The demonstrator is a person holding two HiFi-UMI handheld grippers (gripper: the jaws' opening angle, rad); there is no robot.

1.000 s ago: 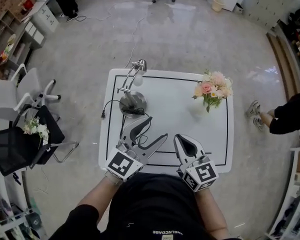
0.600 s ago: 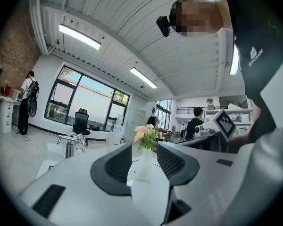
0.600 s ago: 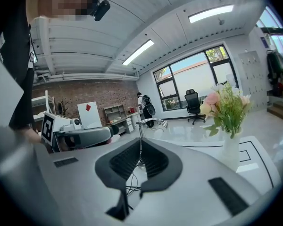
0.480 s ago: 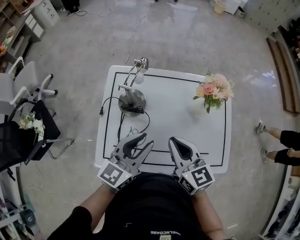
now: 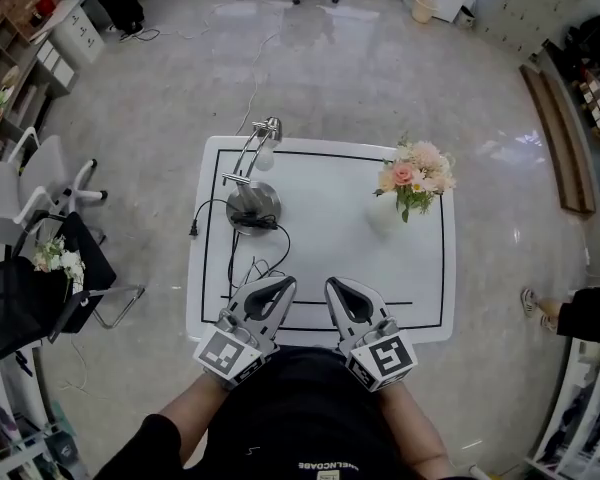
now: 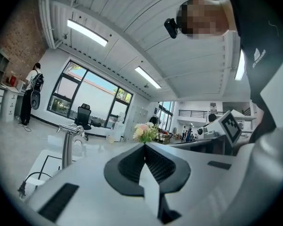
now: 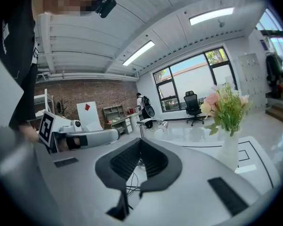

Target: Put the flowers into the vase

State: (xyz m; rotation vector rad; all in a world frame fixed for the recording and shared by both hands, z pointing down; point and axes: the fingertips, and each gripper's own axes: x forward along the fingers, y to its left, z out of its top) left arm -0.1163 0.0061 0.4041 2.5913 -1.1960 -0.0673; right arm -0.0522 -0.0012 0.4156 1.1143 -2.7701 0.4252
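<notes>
White and square, with a thin black line drawn round its top, the table (image 5: 330, 208) is the big thing in front of us. We tell where everything is from this table.

At the table's far right corner stands a small white vase (image 5: 384, 218). The pink and cream flowers (image 5: 415, 171) with green leaves are already in it, standing up.

On the far left part of the table we see a shiny silver lamp with a round base (image 5: 252, 206). A thin black cord (image 5: 242, 258) curls from the base toward the table's near edge.

At the near edge, left of the middle, we hold the grey and white left gripper (image 5: 285, 284). Its jaws have just been closing. Now the two tips touch, and there is nothing between them.

At the same near edge, right of the middle, we hold the grey and white right gripper (image 5: 332, 286). Its fingers are pressed together too, and it holds nothing. The two grippers are near each other but do not touch. Both are well apart from the vase.

Off the table's left side sits a black chair (image 5: 20, 308) with a small bunch of white blooms (image 5: 58, 258) on it. Round the table lies a shiny grey floor (image 5: 360, 78).
</notes>
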